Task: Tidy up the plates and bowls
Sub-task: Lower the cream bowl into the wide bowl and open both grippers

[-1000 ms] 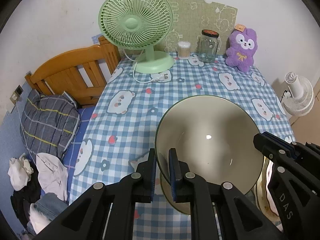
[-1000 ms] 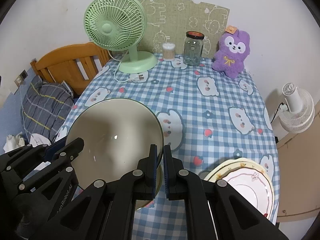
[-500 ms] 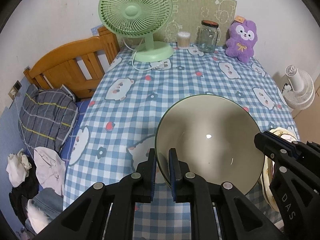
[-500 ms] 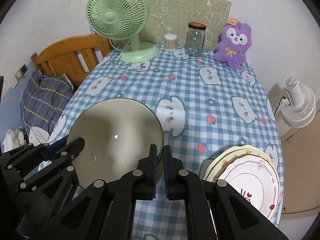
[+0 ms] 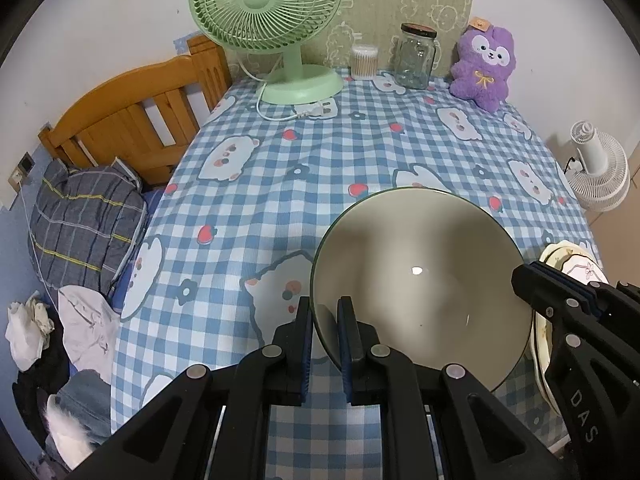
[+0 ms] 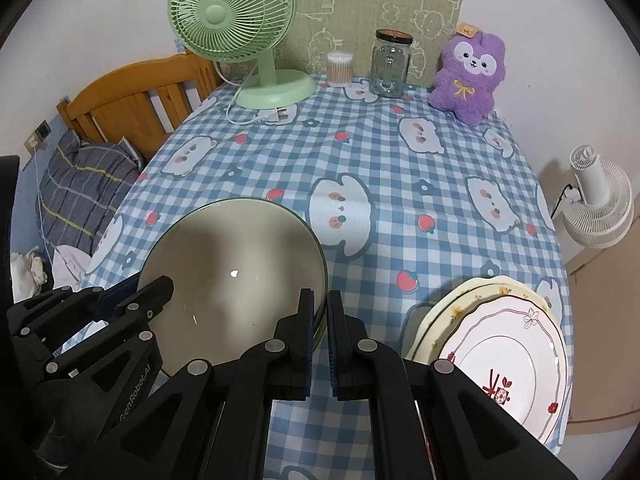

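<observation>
1. At the far edge of the checked tablecloth we see a green fan, a tub of cotton swabs, a glass jar and a purple plush toy. Nothing lies on the cloth between these and the bowl.
2. A wooden bed frame with a grey striped bundle stands left of the table, and a white fan sits on the floor to the right.
3. We hold the bowl from both sides over the near part of the table. The left gripper is clamped on its left rim and the right gripper on its right rim, both pointing steeply downward.
4. The stack of plates lies just right of the bowl, at the near right corner; the right gripper hides its left edge.
5. We count one bowl for certain, with what may be a second rim just beneath it, at least three stacked plates, two fans, one jar, one tub, one toy.
</observation>
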`<action>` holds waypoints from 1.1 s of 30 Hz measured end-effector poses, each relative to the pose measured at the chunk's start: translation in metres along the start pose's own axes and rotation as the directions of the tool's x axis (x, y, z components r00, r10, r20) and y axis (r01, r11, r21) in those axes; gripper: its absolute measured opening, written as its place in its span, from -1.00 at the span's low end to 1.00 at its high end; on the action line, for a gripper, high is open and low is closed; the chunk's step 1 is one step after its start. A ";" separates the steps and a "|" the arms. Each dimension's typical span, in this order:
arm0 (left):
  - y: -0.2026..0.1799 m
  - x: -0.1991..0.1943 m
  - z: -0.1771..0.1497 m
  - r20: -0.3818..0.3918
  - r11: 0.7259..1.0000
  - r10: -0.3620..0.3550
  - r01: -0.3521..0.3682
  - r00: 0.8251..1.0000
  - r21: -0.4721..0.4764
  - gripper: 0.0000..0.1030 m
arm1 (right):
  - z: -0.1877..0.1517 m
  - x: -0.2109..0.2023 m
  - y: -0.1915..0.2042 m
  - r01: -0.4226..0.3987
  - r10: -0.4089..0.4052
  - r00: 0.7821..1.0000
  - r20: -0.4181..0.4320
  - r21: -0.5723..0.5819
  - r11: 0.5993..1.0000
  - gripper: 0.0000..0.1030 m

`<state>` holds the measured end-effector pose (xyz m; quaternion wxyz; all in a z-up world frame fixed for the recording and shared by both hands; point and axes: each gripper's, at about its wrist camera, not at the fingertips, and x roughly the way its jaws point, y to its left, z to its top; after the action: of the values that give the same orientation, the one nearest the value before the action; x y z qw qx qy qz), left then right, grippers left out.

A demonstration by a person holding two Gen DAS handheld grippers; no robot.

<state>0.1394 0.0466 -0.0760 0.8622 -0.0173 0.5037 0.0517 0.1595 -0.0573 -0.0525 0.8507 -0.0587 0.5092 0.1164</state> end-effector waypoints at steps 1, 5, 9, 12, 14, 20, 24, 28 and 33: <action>0.000 0.000 -0.001 0.007 1.000 0.003 -0.003 1.000 0.004 -0.82 | 0.000 0.000 0.000 0.000 0.000 1.000 0.001 0.000 1.000 -0.84; 0.000 0.000 -0.003 0.024 1.000 0.001 -0.001 1.000 0.007 -0.82 | -0.001 0.001 0.000 0.006 -0.006 1.000 0.010 -0.006 1.000 -0.83; 0.001 0.003 -0.001 0.022 1.000 -0.024 0.024 0.999 0.012 -0.63 | 0.000 0.002 0.000 0.003 -0.003 1.000 0.020 -0.006 1.000 -0.82; -0.001 0.005 -0.001 0.023 0.999 -0.042 0.042 0.999 0.020 -0.43 | 0.000 0.001 -0.001 -0.006 0.007 1.000 0.016 -0.002 1.000 -0.82; -0.002 0.005 0.000 0.027 0.998 -0.055 0.054 0.998 0.021 -0.32 | 0.000 0.000 0.000 -0.005 0.005 1.000 0.011 -0.003 1.000 -0.82; -0.003 0.001 0.003 0.051 0.997 -0.081 0.080 0.995 0.019 -0.01 | -0.001 0.000 -0.003 -0.027 0.027 1.000 0.008 -0.005 1.000 -0.80; -0.004 -0.004 0.004 0.080 0.997 -0.078 0.075 0.994 0.031 0.24 | -0.001 -0.001 -0.006 -0.036 0.036 0.999 0.013 -0.010 0.999 -0.80; -0.001 -0.007 0.004 0.088 0.997 -0.075 0.072 0.993 0.028 0.35 | 0.002 -0.005 -0.007 -0.042 0.042 0.999 0.031 -0.005 0.999 -0.80; 0.003 -0.013 0.004 0.106 0.997 -0.074 0.074 0.992 0.008 0.47 | 0.002 -0.011 -0.005 -0.020 0.021 0.999 0.044 -0.019 1.000 -0.80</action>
<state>0.1360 0.0491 -0.0626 0.8891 -0.0314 0.4561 0.0194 0.1570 -0.0630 -0.0419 0.8600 -0.0585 0.4897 0.1311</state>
